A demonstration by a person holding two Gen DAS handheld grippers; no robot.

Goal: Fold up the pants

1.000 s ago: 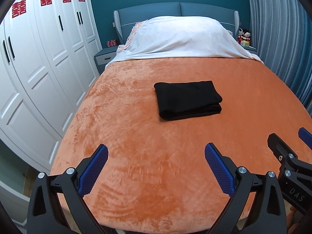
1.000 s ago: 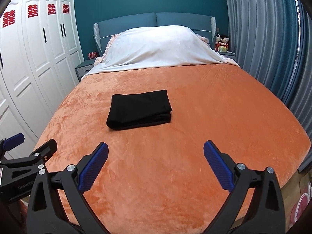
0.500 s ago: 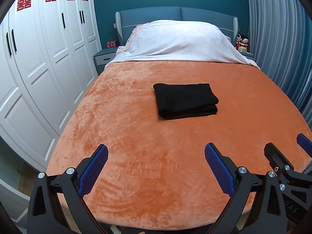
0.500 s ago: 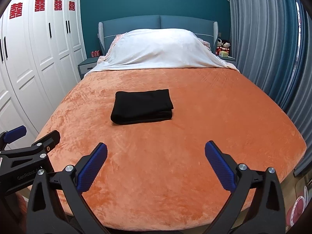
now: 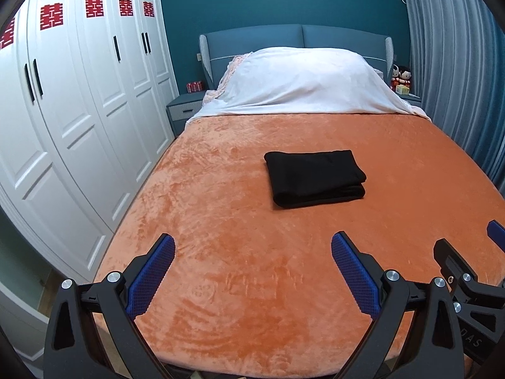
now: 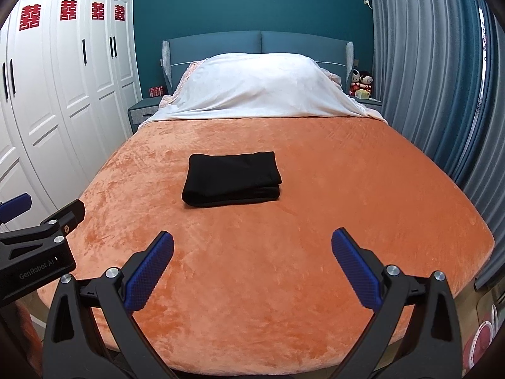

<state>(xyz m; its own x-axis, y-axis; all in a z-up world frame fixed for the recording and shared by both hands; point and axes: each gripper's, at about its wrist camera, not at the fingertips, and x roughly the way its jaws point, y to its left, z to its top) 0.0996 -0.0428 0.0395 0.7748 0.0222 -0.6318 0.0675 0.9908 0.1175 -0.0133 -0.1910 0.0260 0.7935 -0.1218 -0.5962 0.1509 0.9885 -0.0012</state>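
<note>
A bed (image 5: 240, 284) under an orange blanket (image 6: 347, 195) fills both views, a white sheet (image 5: 303, 82) heaped at its head. The pants (image 5: 315, 178) lie folded into a compact black rectangle on the blanket, mid-bed, well apart from both tools. The left gripper (image 5: 252, 271) and right gripper (image 6: 252, 268) hover over the foot of the bed, each spread wide and holding nothing.

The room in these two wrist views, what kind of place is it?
A home bedroom, most likely. A bed with an orange blanket and blue headboard fills the view, white wardrobe doors line one wall, and a nightstand sits beside the bed. Folded black pants lie on the blanket.
</note>
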